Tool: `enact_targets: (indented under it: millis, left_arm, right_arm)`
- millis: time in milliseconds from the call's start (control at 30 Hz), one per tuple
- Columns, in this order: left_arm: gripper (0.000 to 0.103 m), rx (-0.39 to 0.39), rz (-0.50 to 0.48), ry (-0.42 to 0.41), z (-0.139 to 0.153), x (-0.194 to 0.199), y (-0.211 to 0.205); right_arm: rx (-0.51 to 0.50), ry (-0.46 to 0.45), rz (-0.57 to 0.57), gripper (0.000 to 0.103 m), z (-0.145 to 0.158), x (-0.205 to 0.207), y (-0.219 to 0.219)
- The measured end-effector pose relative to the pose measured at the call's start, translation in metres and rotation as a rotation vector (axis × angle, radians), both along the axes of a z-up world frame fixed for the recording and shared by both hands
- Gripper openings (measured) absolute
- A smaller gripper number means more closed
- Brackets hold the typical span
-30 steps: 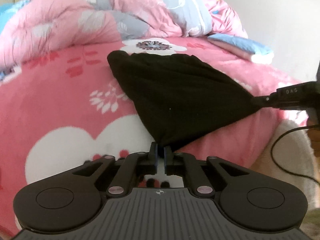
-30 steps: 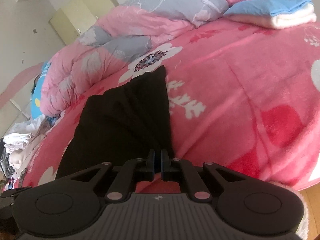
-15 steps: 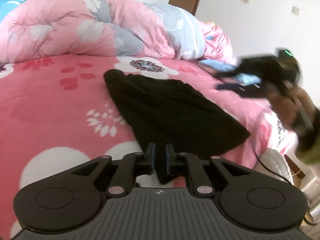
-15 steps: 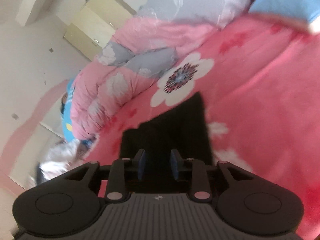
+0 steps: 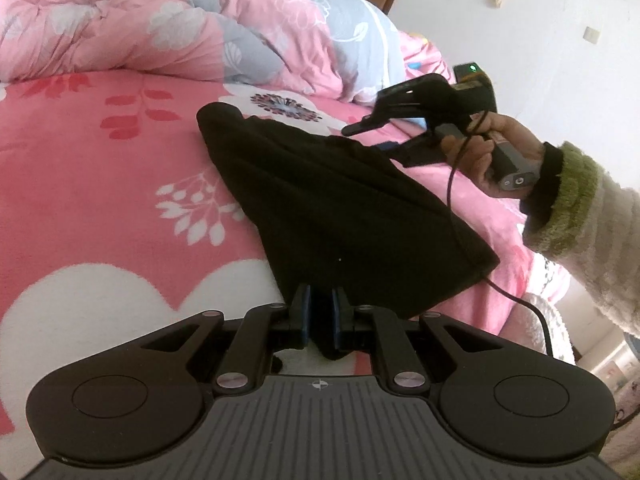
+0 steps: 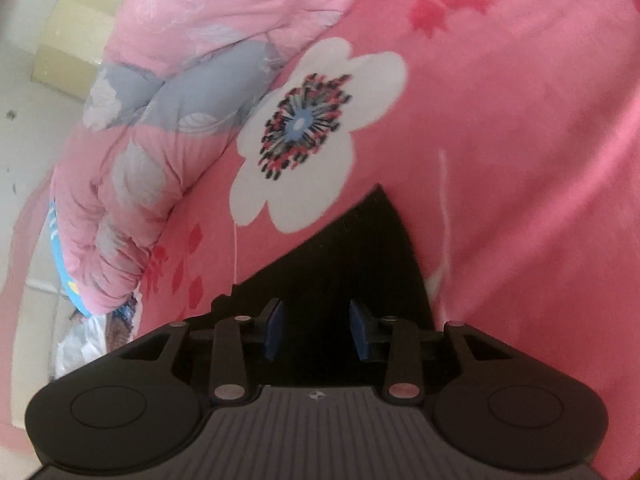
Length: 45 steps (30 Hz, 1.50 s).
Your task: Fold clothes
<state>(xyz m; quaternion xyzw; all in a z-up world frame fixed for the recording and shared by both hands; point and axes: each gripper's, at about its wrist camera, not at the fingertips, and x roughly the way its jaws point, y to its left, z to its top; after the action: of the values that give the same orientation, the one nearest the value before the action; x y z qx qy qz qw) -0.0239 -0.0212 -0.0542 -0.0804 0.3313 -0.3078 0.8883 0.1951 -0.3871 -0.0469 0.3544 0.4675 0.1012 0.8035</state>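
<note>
A black garment (image 5: pixel 340 200) lies in a long folded strip on the pink flowered bed sheet (image 5: pixel 100 180). My left gripper (image 5: pixel 320 300) is shut on its near corner, with the cloth pinched between the blue pads. My right gripper (image 5: pixel 376 138), held by a hand (image 5: pixel 480 148) in a fuzzy green-cuffed sleeve, hovers over the garment's far right edge. In the right wrist view that gripper (image 6: pixel 316 320) has its jaws opening. The black garment (image 6: pixel 360 248) lies under them and the pads do not press on it.
A rolled pink and grey quilt (image 5: pixel 160 28) lies along the back of the bed. The right gripper's black cable (image 5: pixel 452 208) hangs across the garment. The bed's edge drops off at the right. A pale cabinet (image 6: pixel 60 52) stands by the wall.
The right gripper let go of the garment's right corner, opened, and swung up toward the garment's far end. The released corner now lies on the bed. The left gripper kept its grip and shifted a little.
</note>
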Motion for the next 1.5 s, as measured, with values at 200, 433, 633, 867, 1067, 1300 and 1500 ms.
enact_targets:
  millis: [200, 433, 633, 867, 1067, 1300, 1500]
  left_arm:
    - [0.010, -0.003, 0.002, 0.000, 0.002, 0.001, -0.002]
    - [0.010, 0.002, 0.003, 0.005, 0.006, 0.005, -0.006]
    - [0.010, 0.001, 0.002, 0.005, 0.011, 0.008, -0.008]
    - [0.010, 0.009, -0.008, 0.008, 0.012, 0.015, -0.012]
    - [0.010, 0.023, -0.014, 0.018, 0.008, 0.019, -0.014]
    - [0.010, 0.045, -0.011, 0.012, 0.009, 0.016, -0.016]
    - [0.010, 0.055, 0.000, 0.010, 0.010, 0.016, -0.018]
  right_arm:
    - [-0.178, -0.068, 0.090, 0.010, 0.008, 0.006, 0.024]
    - [-0.312, -0.215, 0.113, 0.008, 0.032, 0.005, 0.029]
    - [-0.339, -0.234, 0.123, 0.008, 0.030, 0.009, 0.025]
    - [-0.334, -0.272, 0.110, 0.007, 0.030, 0.002, 0.017]
    - [-0.336, -0.302, 0.083, 0.007, 0.029, -0.004, 0.009]
    - [-0.318, -0.244, 0.064, 0.007, -0.002, 0.006, 0.004]
    - [-0.235, -0.221, 0.026, 0.013, -0.007, 0.002, -0.007]
